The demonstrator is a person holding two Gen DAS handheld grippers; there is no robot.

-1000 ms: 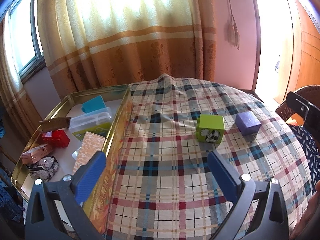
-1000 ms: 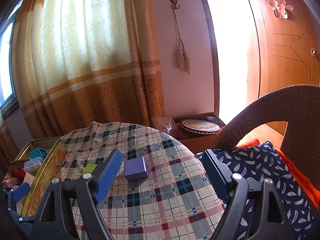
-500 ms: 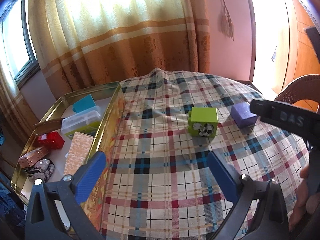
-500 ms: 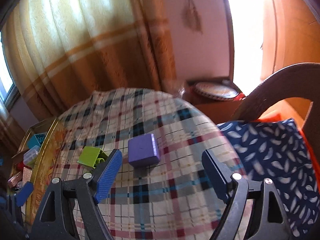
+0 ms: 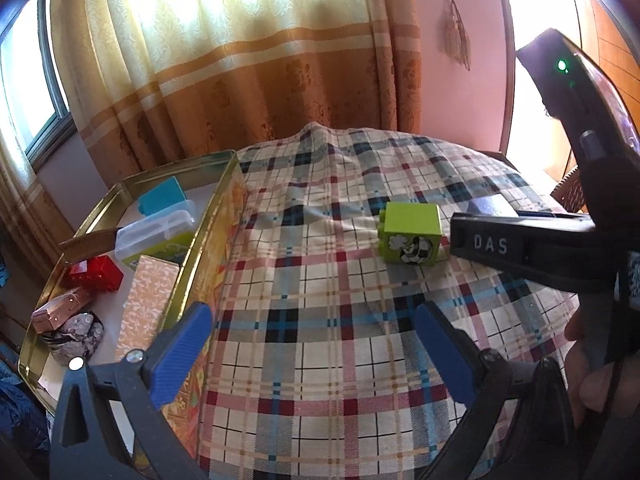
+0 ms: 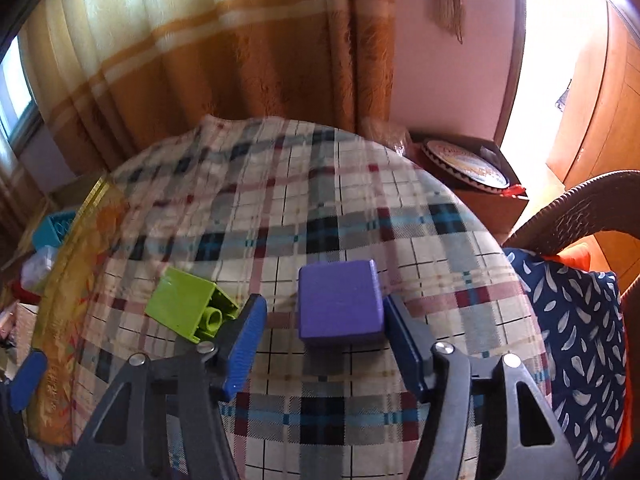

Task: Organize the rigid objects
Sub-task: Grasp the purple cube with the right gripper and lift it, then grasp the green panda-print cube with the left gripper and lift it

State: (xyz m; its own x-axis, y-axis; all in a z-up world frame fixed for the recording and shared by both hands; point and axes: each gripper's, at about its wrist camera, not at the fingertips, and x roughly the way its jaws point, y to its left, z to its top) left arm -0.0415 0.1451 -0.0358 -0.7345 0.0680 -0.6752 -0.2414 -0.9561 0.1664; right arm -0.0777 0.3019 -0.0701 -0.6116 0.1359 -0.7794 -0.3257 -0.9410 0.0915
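The right tongs have just been closing around the purple block on the plaid worktop; the right pad touches, the left stands apart. The left tongs hang open, empty. The green block lies just beside.

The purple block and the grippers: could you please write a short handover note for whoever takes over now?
Right gripper: jaws have just been closing around the purple block; right pad touches, left pad still clear, so no grip yet.
Left gripper: open, empty, over the plaid cloth.
Green brick lies on the cloth beside the purple block.
Gold tin tray already holds several items.
Left: move both blocks into the tray.
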